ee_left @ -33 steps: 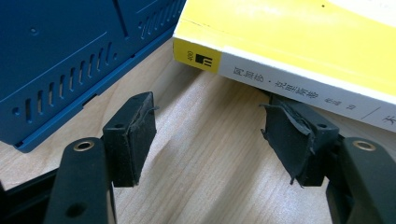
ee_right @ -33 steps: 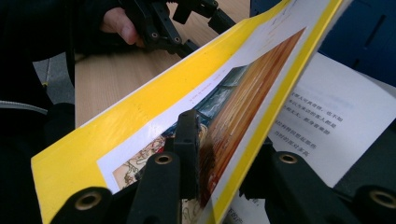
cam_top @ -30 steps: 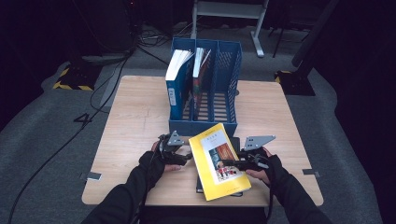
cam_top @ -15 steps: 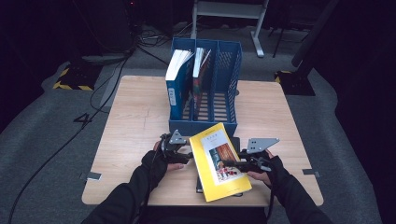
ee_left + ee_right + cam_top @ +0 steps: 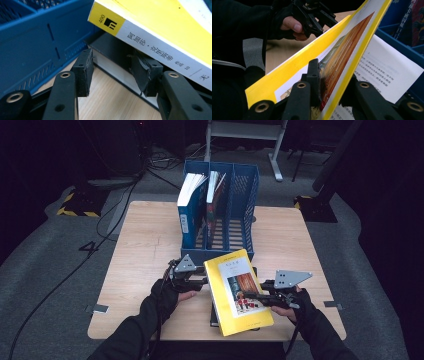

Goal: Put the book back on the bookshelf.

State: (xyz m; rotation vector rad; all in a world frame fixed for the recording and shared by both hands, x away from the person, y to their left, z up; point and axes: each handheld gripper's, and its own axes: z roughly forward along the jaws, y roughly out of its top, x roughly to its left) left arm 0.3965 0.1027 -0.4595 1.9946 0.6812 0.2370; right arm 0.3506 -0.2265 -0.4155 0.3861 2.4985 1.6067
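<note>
Yellow book (image 5: 237, 290), tilted before the blue file rack (image 5: 240, 190): right gripper (image 5: 329, 82) pinching its front cover; left gripper (image 5: 113, 72) closing, spread around the dark book (image 5: 117, 67) beneath; bare bench (image 5: 145, 240) left.

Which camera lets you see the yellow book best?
The high view: the whole front cover of the yellow book shows there, tilted up in front of the blue file rack. The left gripper view gives just its spine and lettering. The right gripper view sees the cover edge-on, pinched in the right hand-held gripper.
</note>
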